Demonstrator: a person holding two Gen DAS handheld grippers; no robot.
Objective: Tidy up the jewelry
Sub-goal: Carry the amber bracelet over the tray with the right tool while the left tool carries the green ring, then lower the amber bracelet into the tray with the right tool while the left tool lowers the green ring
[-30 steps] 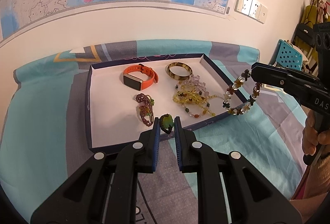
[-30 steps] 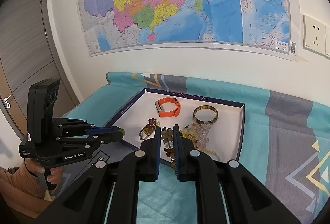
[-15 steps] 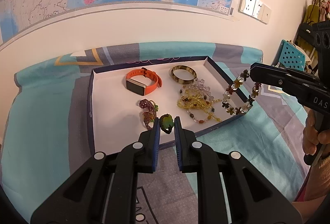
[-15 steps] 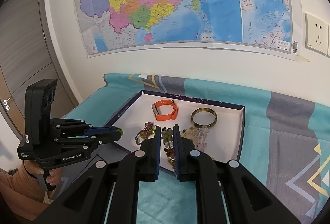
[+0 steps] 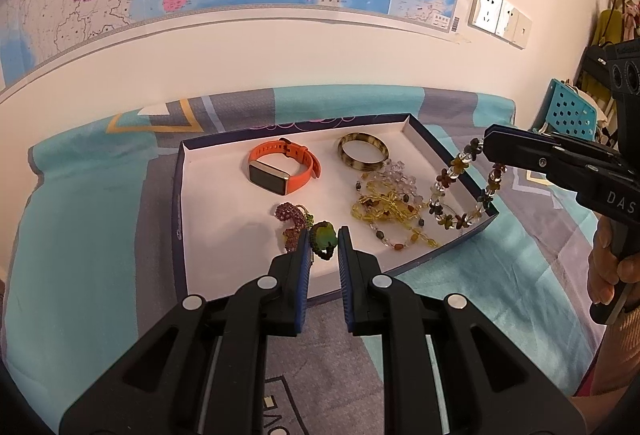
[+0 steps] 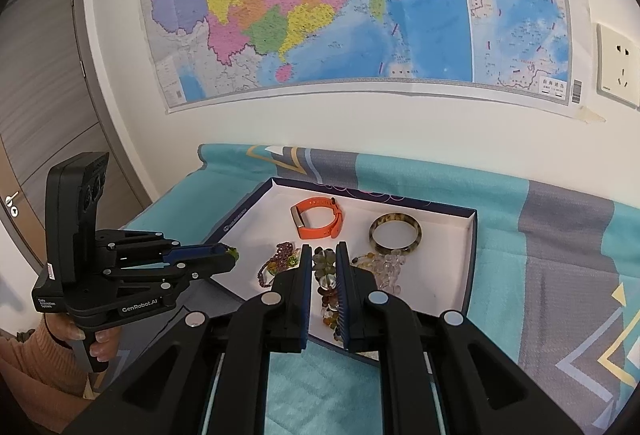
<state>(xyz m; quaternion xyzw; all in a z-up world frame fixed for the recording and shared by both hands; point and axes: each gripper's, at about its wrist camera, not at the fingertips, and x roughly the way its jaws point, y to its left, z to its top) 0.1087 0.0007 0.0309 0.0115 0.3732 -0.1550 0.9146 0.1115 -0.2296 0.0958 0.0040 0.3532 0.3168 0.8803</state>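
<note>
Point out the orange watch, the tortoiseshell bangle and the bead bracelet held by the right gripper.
orange watch (image 5: 269, 177): left wrist view, on its dark screen.
tortoiseshell bangle (image 5: 347, 159): left wrist view, on its left rim.
bead bracelet (image 5: 442, 183): left wrist view, on its hanging left strand.

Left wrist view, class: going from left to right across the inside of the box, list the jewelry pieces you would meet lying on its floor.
Purple beaded piece → orange watch → brown bangle → yellow bead tangle. The green piece in the left gripper and the beaded bracelet hanging from the right gripper are left out.
</note>
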